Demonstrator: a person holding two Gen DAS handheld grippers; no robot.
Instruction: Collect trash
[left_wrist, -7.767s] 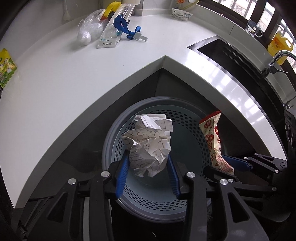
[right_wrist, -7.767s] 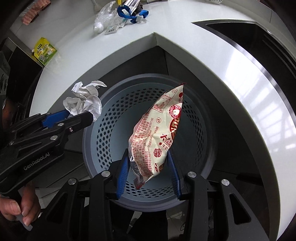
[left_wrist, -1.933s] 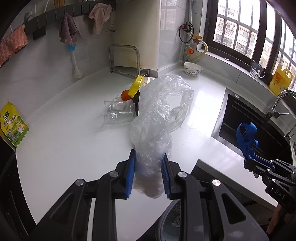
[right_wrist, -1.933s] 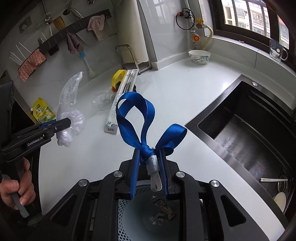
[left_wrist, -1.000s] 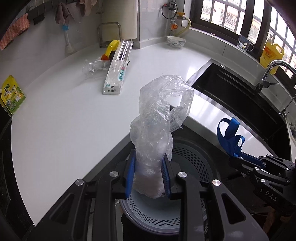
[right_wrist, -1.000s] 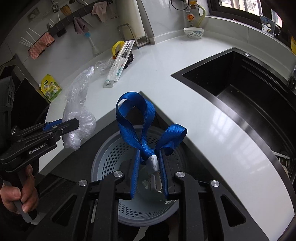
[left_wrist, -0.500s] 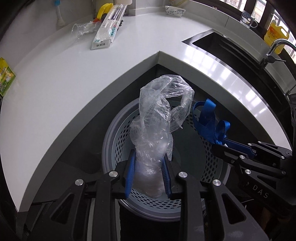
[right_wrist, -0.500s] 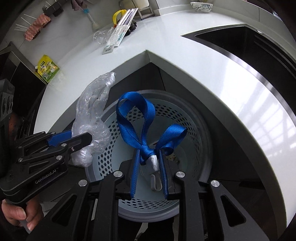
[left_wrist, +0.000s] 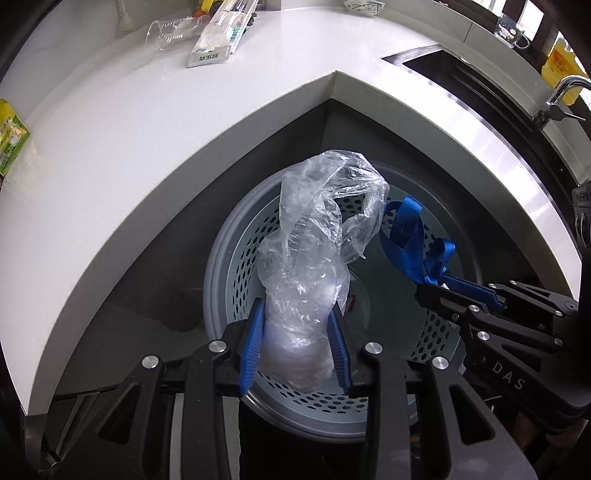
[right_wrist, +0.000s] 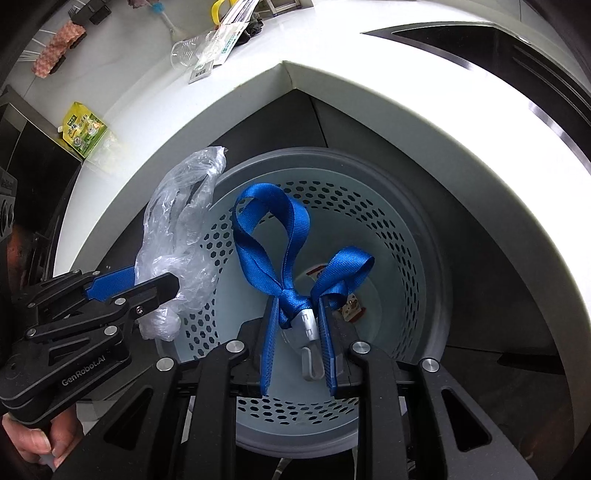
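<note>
My left gripper (left_wrist: 295, 325) is shut on a crumpled clear plastic bag (left_wrist: 314, 258) and holds it over the grey perforated trash bin (left_wrist: 229, 280). The bag also shows in the right wrist view (right_wrist: 177, 236), at the bin's left rim. My right gripper (right_wrist: 297, 325) is shut on a blue ribbon strap (right_wrist: 273, 240) by its white clip, above the bin (right_wrist: 413, 258). The strap shows at the right of the left wrist view (left_wrist: 413, 240). A snack wrapper (right_wrist: 351, 306) lies on the bin's floor.
The bin stands below the white countertop corner (left_wrist: 334, 74). On the counter lie a clear plastic cup (left_wrist: 173, 33), a long white package (left_wrist: 218, 37) and a green-yellow packet (left_wrist: 9, 136). A black sink (left_wrist: 480, 85) and a faucet (left_wrist: 561, 92) are to the right.
Both grippers have come down from the counter with the bag and strap and now hang lower over the bin. In the last half second, both sank a little closer to it.
</note>
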